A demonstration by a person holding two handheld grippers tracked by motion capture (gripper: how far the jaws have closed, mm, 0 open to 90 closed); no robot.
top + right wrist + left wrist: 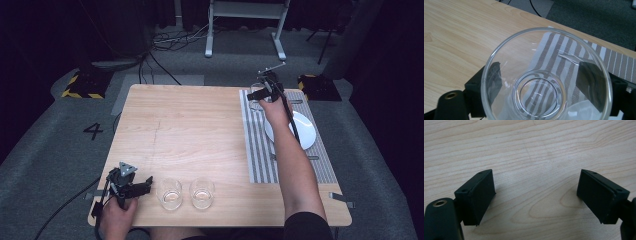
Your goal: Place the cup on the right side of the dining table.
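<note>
— What's in front of me, biggest first: the pale wooden table (200,130), then the grey striped placemat (260,150) along its right side with a round white plate (305,131) on it.

— And your grippers?

— My right gripper (260,94) has its jaws clamped on a clear round drinking glass (546,82), pads on opposite walls, mouth towards its camera. It hangs over the mat's far end, just beyond the plate; I can't tell whether the base touches yet.

— The left?

— The left gripper (535,195) stands wide, holding nothing, over bare wood at the near left corner, just beside two more clear glasses (170,194).

— What worries you?

— Smooth walls: I think a slack squeeze could let it slip, and a tilted release could tip it onto the plate
</note>
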